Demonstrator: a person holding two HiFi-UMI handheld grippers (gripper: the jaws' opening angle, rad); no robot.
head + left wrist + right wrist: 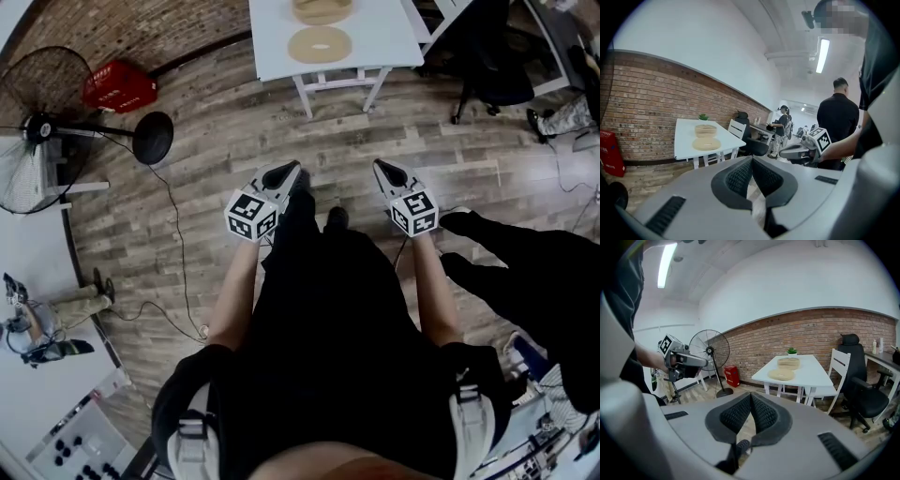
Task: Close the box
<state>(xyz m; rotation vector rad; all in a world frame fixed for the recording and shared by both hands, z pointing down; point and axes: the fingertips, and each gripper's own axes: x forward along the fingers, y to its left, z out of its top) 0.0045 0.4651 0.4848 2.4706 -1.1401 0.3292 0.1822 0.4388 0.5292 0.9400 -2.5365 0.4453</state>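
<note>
Start position: box point(322, 9) on tabletop point(394, 37), lid point(319, 44) at its 6 o'clock; all at 12 o'clock, well apart from claws. Both shut, empty: left claw point(289, 171), right claw point(382, 170). Slightly nearer, by judgement: left.

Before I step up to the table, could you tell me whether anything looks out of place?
Nothing looks spilled or damaged. The round lid lies flat on the white table beside the box, not on it, and a cable trails across the floor near the fan.
</note>
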